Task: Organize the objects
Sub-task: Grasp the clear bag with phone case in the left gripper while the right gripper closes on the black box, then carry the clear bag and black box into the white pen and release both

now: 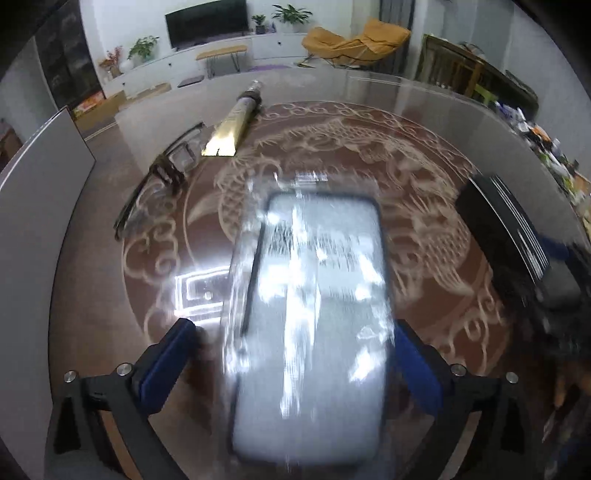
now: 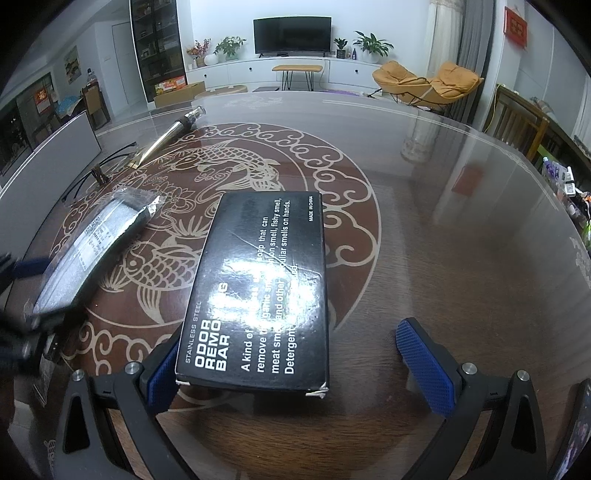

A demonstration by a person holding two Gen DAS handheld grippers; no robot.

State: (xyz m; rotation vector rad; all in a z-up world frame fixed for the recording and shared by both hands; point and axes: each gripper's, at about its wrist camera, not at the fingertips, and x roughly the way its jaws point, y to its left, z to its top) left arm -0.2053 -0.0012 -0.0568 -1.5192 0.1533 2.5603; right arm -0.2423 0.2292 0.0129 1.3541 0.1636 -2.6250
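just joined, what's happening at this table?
A person is sorting items on a patterned glass-topped table with two handheld grippers. The left gripper is open around a plastic-wrapped phone case; that view is blurred, so contact is unclear. The right gripper is open, its left pad beside the black odor remover bar box, its right pad clear of it. Glasses and a gold tube lie farther back.

round glass-topped table (image 2: 443, 258), brown centre with pale carp and cloud pattern. beyond it: dark tv (image 2: 291, 36) on a long white cabinet (image 2: 258, 70), potted plants (image 2: 371, 44) beside it, small wooden bench (image 2: 297, 69) in front, orange lounge chairs (image 2: 424, 83) at right.
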